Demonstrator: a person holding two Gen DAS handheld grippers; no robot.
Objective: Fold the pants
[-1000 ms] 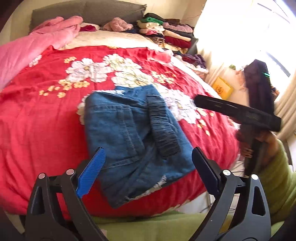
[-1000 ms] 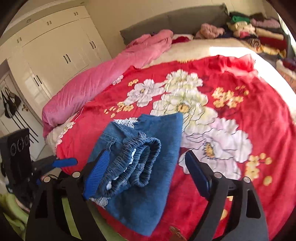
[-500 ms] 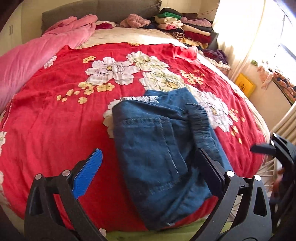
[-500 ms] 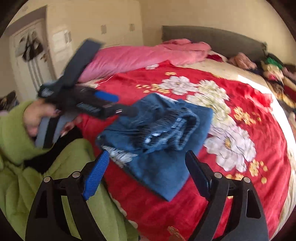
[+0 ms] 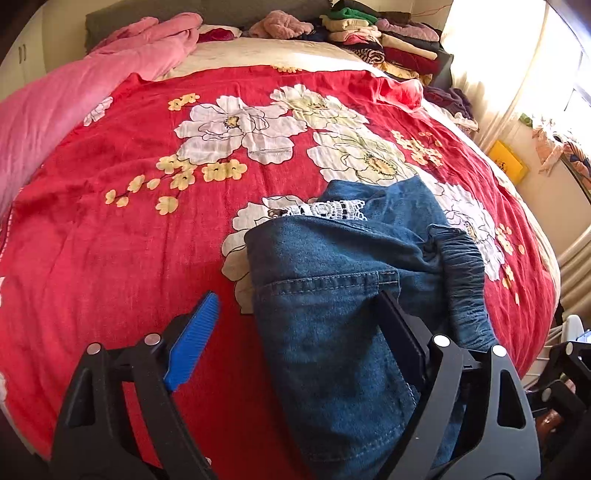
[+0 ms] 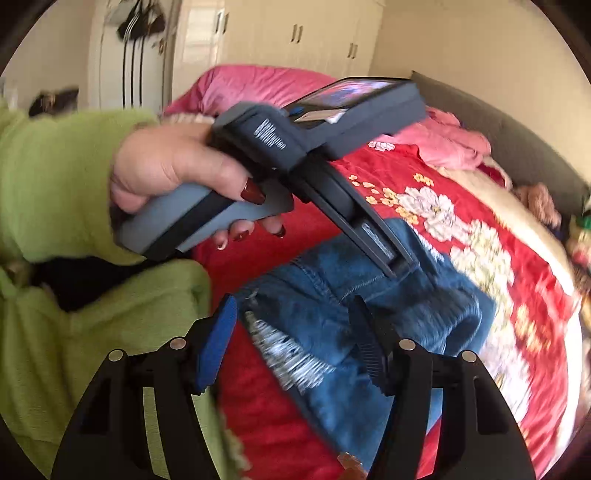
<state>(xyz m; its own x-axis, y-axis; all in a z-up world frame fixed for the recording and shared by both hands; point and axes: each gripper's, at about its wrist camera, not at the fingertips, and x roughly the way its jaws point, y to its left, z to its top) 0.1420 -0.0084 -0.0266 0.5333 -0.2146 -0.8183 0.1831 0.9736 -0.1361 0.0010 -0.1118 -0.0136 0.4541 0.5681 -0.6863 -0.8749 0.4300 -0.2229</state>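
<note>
The folded blue denim pants [image 5: 343, 295] lie on the red flowered bedspread [image 5: 122, 236], near the bed's front right edge, with white lace trim and an elastic waistband showing. My left gripper [image 5: 295, 332] is open, low over the pants' left side, its right finger over the denim. In the right wrist view the pants [image 6: 369, 306] lie just ahead of my right gripper [image 6: 291, 339], which is open and empty. The left tool's body [image 6: 314, 147], held by a hand, crosses that view above the pants.
A pink quilt [image 5: 74, 85] lies along the bed's left side. A stack of folded clothes [image 5: 380, 40] sits at the far right by the headboard. The person's green sleeve [image 6: 55, 184] fills the left of the right wrist view. Wardrobe doors [image 6: 295, 33] stand behind.
My left gripper has come down closer over the pants. My right gripper has swung left and lower beside the bed edge, so the left tool and hand now fill its view.
</note>
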